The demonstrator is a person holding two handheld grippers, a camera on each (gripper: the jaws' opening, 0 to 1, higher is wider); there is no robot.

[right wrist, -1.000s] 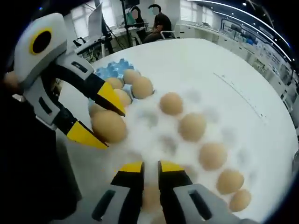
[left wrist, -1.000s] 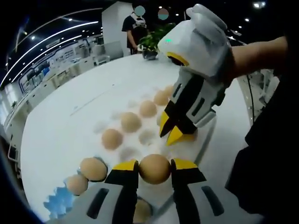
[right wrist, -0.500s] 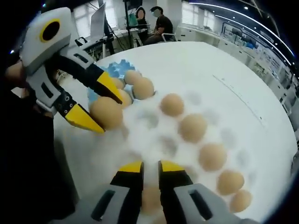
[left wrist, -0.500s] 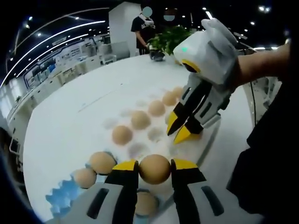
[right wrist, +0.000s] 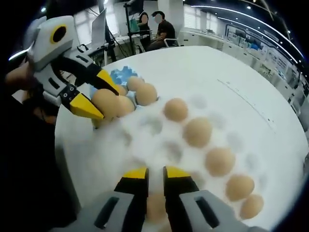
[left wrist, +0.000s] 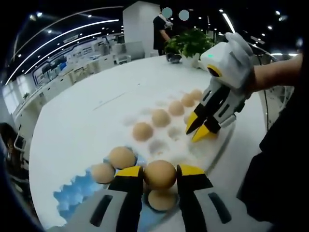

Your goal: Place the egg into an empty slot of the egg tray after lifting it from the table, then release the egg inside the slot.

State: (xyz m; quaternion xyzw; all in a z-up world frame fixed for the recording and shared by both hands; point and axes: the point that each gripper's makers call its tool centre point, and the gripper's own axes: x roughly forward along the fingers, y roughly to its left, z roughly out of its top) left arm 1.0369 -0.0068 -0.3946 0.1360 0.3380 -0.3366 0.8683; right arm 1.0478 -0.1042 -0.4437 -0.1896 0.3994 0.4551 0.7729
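Bottom centre of the left gripper view, the left gripper (left wrist: pixel 160 175) shows two black fingers (left wrist: pixel 128 193) capped in yellow, rising from a pale grey housing. At upper right the right gripper (left wrist: pixel 201 129) has a white-grey body with a green light, a yellow ring, black ribbed fingers with yellow tips. Dark clothing runs down the right edge. In the right gripper view, the same black-and-yellow fingers (right wrist: pixel 179 186) stand at bottom centre.

The egg (left wrist: pixel 160 174) was tan, the egg tray (left wrist: pixel 72 198) blue beside it, the table (right wrist: pixel 217 101) white, gripper fingertips (left wrist: pixel 126 172) yellow.
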